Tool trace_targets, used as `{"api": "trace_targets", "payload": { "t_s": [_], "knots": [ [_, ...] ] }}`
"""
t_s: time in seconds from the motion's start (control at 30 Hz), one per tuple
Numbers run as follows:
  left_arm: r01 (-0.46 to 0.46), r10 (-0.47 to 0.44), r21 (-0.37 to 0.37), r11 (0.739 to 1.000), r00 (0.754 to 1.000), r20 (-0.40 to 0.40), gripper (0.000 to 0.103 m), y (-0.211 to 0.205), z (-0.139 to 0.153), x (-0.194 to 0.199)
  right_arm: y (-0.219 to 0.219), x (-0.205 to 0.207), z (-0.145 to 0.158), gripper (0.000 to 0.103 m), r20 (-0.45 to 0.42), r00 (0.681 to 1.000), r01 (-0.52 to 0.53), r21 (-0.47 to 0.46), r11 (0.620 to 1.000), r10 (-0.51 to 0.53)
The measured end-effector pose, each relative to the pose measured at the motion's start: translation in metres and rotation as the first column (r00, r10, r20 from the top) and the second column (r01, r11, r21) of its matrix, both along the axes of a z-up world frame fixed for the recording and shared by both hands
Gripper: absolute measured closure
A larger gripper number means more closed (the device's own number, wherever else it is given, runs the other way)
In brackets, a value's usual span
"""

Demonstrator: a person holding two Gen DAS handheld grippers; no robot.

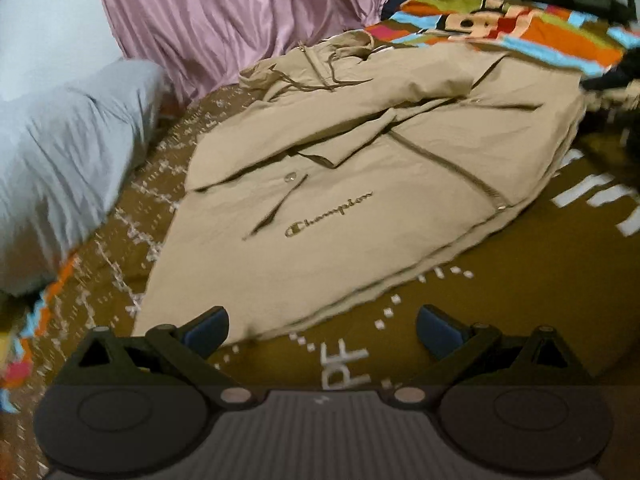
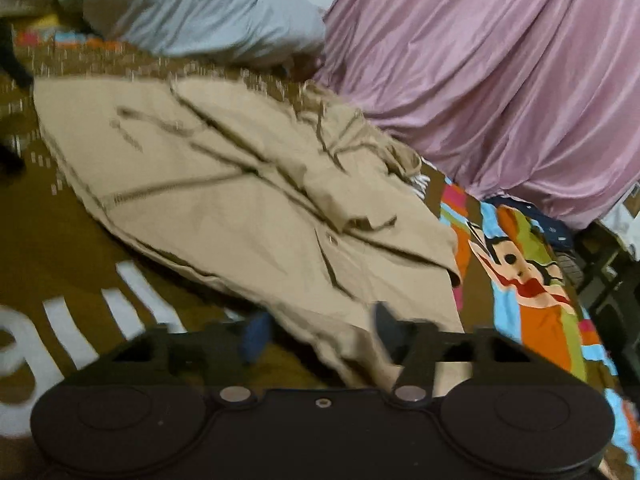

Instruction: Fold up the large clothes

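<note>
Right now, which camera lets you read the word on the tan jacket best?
The left wrist view. There the tan jacket lies flat and sharp, and the stitched word reads "Champion". In the right wrist view the jacket is blurred and seen from another side; only a faint smear shows where the word may be, and it is unreadable.
</note>
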State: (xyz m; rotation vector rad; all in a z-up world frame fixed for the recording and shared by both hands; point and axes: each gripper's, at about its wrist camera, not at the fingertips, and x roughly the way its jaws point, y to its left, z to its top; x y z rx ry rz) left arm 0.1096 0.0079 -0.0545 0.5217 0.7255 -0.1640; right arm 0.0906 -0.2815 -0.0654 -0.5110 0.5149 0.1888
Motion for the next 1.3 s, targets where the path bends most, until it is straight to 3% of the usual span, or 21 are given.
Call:
{"api": "trace_targets", "payload": {
  "t_s": [0.03, 0.13, 0.2, 0.3, 0.37, 0.4, 0.43, 0.53, 0.7, 0.9, 1.03, 1.13, 1.3],
  "knots": [
    [-0.015, 0.015, 0.013, 1.000, 1.000, 0.010, 0.003, -0.002, -0.001, 0.004, -0.001, 0.002, 0.003, 0.072, 0.014, 1.000, 0.010, 0.021, 1.000, -0.011],
    [-0.068, 0.067, 0.039, 0.997, 0.997, 0.032, 0.010, -0.004, -0.003, 0.017, -0.008, 0.005, 0.015, 0.081, 0.052, 0.998, 0.029, 0.099, 0.995, -0.035],
    [-0.073, 0.071, 0.055, 0.996, 0.996, 0.048, 0.013, -0.002, -0.004, 0.021, -0.013, 0.005, 0.022, 0.083, 0.070, 0.996, 0.041, 0.140, 0.989, -0.052],
    [-0.104, 0.091, 0.150, 0.983, 0.992, 0.086, 0.024, 0.004, -0.007, 0.025, -0.016, 0.005, 0.027, 0.085, 0.099, 0.993, 0.048, 0.161, 0.986, -0.064],
    [-0.141, 0.129, 0.169, 0.975, 0.988, 0.084, 0.034, 0.014, -0.008, 0.030, -0.016, 0.003, 0.030, 0.086, 0.112, 0.991, 0.048, 0.160, 0.986, -0.067],
    [-0.151, 0.143, 0.144, 0.978, 0.988, 0.063, 0.049, 0.020, -0.007, 0.033, -0.015, 0.004, 0.030, 0.086, 0.110, 0.992, 0.050, 0.153, 0.987, -0.068],
    [-0.163, 0.158, 0.121, 0.979, 0.986, 0.049, 0.080, 0.025, -0.005, 0.035, -0.015, 0.003, 0.030, 0.088, 0.106, 0.992, 0.053, 0.149, 0.987, -0.069],
    [-0.178, 0.178, 0.012, 0.984, 0.983, 0.043, 0.099, 0.038, 0.009, 0.039, -0.012, 0.002, 0.027, 0.093, 0.075, 0.995, 0.056, 0.127, 0.990, -0.066],
    [-0.156, 0.166, -0.075, 0.985, 0.974, 0.153, 0.102, 0.043, 0.051, 0.024, -0.005, -0.007, 0.039, 0.098, 0.091, 0.995, 0.040, 0.066, 0.997, -0.046],
    [-0.113, 0.136, -0.132, 0.985, 0.974, 0.180, 0.102, 0.061, 0.101, -0.021, -0.005, -0.036, 0.081, 0.100, 0.122, 0.992, 0.006, 0.057, 0.998, -0.013],
    [-0.094, 0.116, -0.163, 0.982, 0.985, 0.126, 0.102, 0.077, 0.124, -0.076, -0.005, -0.085, 0.114, 0.100, 0.088, 0.994, -0.069, 0.023, 0.997, 0.066],
    [-0.085, 0.102, -0.185, 0.979, 0.991, 0.084, 0.102, 0.086, 0.132, -0.116, -0.006, -0.129, 0.131, 0.100, 0.017, 0.993, -0.115, 0.014, 0.993, 0.115],
    [-0.078, 0.075, -0.177, 0.981, 0.997, -0.020, 0.101, 0.083, 0.113, -0.148, -0.006, -0.175, 0.138, 0.099, -0.103, 0.987, -0.119, 0.083, 0.989, 0.127]
  ]
}}
